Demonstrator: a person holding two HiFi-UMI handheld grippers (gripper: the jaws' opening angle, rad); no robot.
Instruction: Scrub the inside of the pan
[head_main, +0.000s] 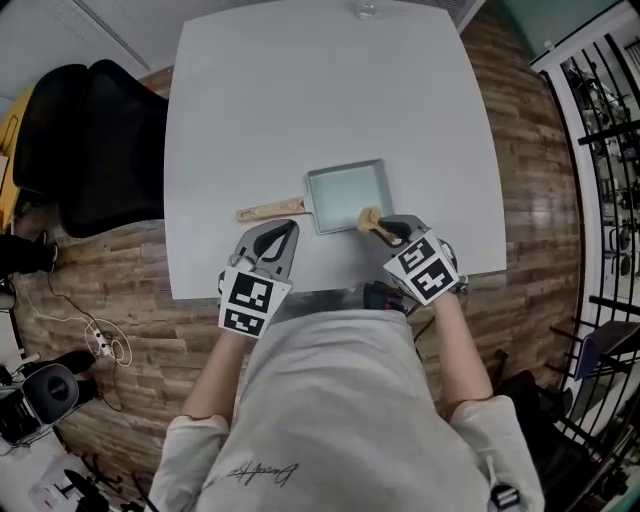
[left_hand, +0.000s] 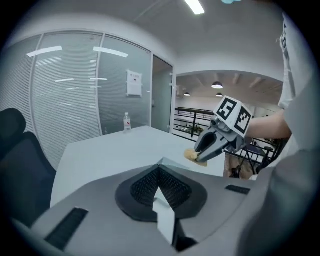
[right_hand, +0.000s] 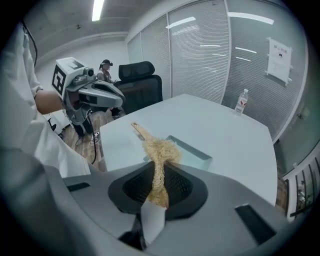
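**Task object.** A shallow square metal pan (head_main: 348, 190), pale grey-green inside, has a light wooden handle (head_main: 270, 210) pointing to the person's left. It lies flat on the pale grey tabletop (head_main: 300, 100), near the front edge and just beyond both tongs.

**Tongs.** The right tongs (head_main: 388, 232) are closed on a straw-coloured fibre scrubber (head_main: 371, 219). Its frayed head sits over the pan's near right corner; whether it touches the rim cannot be told. The left tongs (head_main: 284, 234) are closed on nothing and are held near the handle but apart from it.

**Head view only.** This view gives the pan's whole outline and both tongs side by side. It also shows the wood-plank floor (head_main: 530, 200) and a black chair (head_main: 90, 140) to the left of the tabletop.

**Right gripper view only.** The grip itself is visible here. The scrubber (right_hand: 159, 150) is pinched by its narrow end between the jaws, and its tuft spreads in front of the pan (right_hand: 192, 149). The left tongs (right_hand: 119, 99) hang at the left. A clear plastic bottle (right_hand: 241, 106) with a red label stands upright at the far side of the tabletop. A person (right_hand: 105, 70) stands in the background.

**Left gripper view only.** The left jaws are pressed together with nothing between them. The right tongs (left_hand: 201, 156) appear side-on with the scrubber (left_hand: 191, 155) at their tip. The bottle (left_hand: 127, 121) stands far off.
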